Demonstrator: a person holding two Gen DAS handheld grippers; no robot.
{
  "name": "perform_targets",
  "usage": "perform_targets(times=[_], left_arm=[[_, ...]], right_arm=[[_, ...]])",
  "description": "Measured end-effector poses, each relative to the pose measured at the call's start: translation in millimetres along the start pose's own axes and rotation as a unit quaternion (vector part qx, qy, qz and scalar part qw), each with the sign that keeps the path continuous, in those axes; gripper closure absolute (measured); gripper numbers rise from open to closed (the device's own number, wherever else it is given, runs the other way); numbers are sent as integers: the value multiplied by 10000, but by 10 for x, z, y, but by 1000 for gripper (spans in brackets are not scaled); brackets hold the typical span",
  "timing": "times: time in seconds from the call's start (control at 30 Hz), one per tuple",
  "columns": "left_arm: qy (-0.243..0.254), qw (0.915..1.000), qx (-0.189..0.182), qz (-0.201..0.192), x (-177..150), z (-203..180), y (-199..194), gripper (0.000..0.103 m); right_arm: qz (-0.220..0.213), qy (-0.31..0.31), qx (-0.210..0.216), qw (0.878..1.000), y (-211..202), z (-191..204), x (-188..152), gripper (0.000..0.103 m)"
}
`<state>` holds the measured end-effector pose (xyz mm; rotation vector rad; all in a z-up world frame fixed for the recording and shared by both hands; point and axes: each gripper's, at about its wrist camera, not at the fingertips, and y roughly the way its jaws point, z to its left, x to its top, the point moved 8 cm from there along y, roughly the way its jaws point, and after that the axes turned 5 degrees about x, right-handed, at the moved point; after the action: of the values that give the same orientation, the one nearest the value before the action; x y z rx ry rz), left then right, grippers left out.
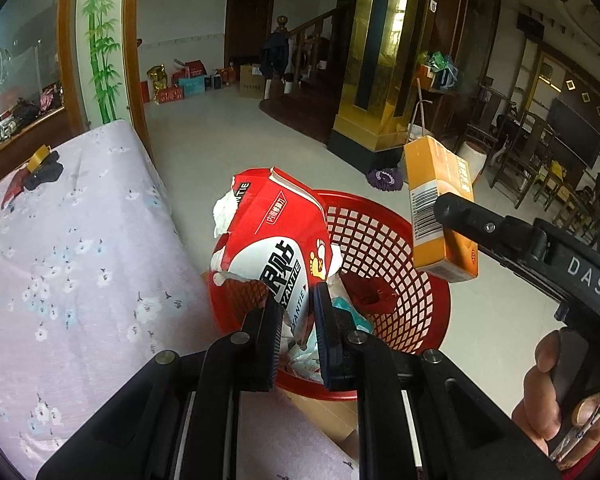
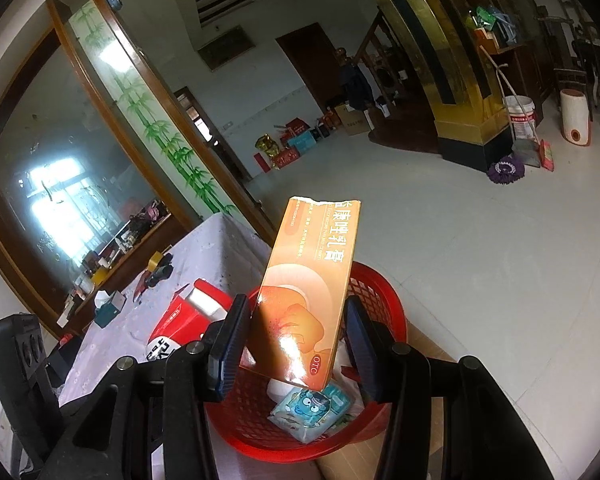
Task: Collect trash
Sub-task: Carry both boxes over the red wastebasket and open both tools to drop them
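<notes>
Holding two pieces of trash over the bin right now, one in each tong. My left gripper (image 1: 296, 312) is pinched nearly flat on a torn red and white paper packet (image 1: 272, 236), white stuffing poking out of its ripped top edge. The packet stands up from the jaws and hangs above the near rim of the red mesh basket (image 1: 384, 240).

My right gripper (image 2: 296, 344) is set at about half width and clamped on an orange carton (image 2: 312, 284), pads pressing both long sides. The carton stands tilted, its torn top leaning away from me, its lower end just above the basket (image 2: 376, 292). From the left camera I see the same carton (image 1: 440, 208) with its barcode side toward me, held by the black finger of the right gripper (image 1: 460, 216) over the far right rim. A hand (image 1: 560, 392) wraps that gripper's handle at the lower right.

Inside the basket there is already a blue cartoon-printed packet (image 2: 312, 412) and some white crumpled paper beside it. The basket sits on a brown cardboard piece at the edge of a table under a pale floral cloth (image 1: 60, 248). Farther back on the cloth I can see a roll of tape (image 2: 156, 260) next to something dark, and a small tissue box (image 2: 108, 304).
</notes>
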<state>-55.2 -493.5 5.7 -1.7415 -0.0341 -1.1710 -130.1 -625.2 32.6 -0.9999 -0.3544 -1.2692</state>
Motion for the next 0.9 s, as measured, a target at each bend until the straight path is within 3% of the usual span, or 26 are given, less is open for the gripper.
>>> perform_targets(times=[0.53,0.63,0.77,0.87,0.9], left_arm=[[68,9998,-95,156,-24,-68,239,87],[32,9998,-121,141,-24,-56,229,74],[-14,9999,-112,93,-21,-21,185,71],[-72,10000,-48,28,-35,30,136,52],[-86,10000,-13,-11,-39,51,113,50]], right_arm=[[514,20,-117,9986,344,-165,-143,48],[587,64,-102,9982,374,-183,-151,45],[524,60,-124,9985,318,-169,-136,44],[470,17,-186,9987,261,-116,-123,41],[427,-13,-232,9988,229,-95,-122,41]])
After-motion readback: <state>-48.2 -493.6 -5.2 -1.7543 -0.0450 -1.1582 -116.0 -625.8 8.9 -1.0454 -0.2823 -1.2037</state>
